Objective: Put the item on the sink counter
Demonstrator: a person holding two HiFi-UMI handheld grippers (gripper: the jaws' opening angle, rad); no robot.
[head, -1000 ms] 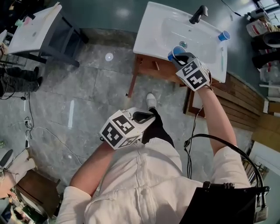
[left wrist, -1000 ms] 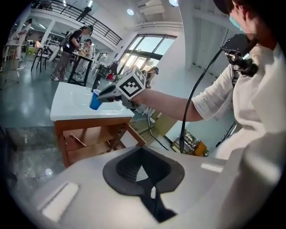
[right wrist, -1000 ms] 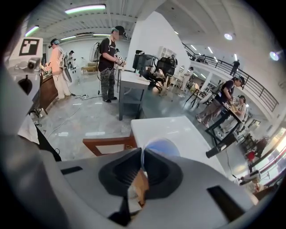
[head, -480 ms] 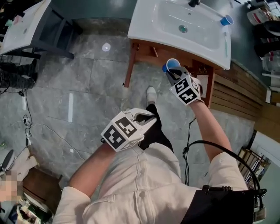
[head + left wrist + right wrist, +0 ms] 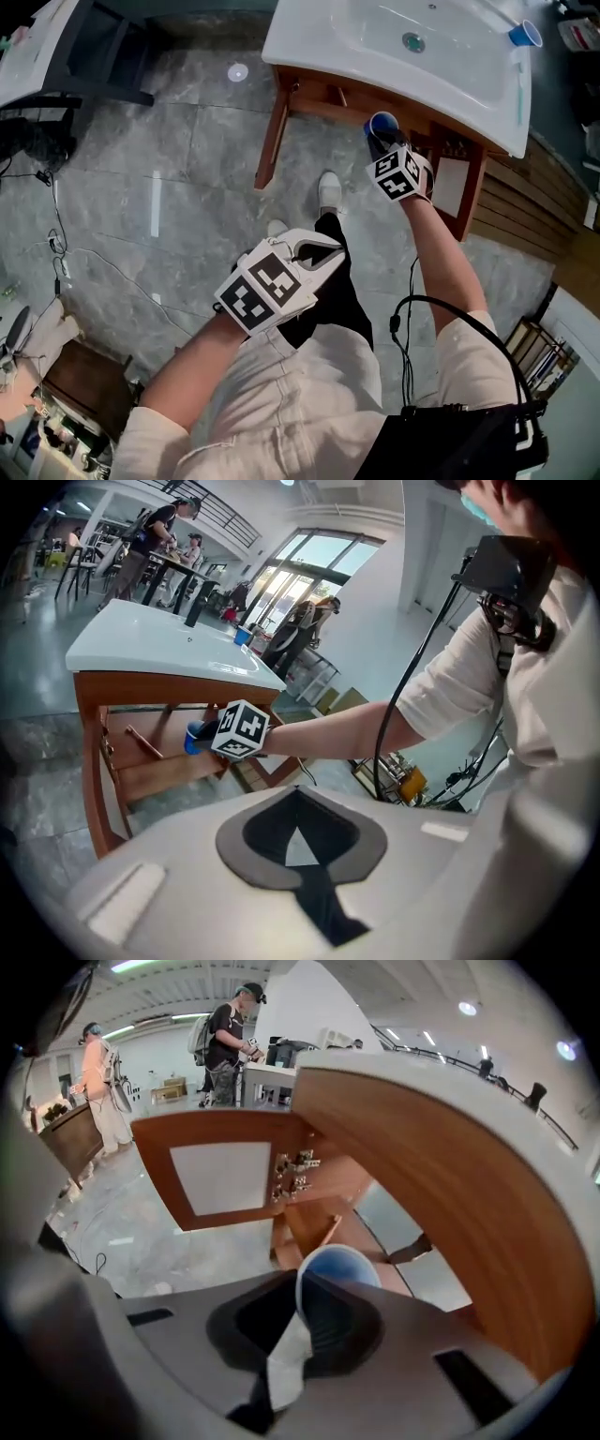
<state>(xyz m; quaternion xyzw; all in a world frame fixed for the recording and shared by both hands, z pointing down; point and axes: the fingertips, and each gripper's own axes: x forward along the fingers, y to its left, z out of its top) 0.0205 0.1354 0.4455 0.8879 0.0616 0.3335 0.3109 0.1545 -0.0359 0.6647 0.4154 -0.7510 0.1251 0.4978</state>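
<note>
Head view | right hand-held gripper (image 5: 385, 144) tilted down, clamping blue cup (image 5: 382, 123) | left hand-held gripper (image 5: 322, 251) closed

Found no readable words, brands or numbers anywhere. Saw only black-and-white square marker patterns, without letters or digits, on the white cube (image 5: 265, 287) of the left gripper (image 5: 316, 250) and on the second white cube (image 5: 401, 175) of the right gripper (image 5: 381, 141).
</note>
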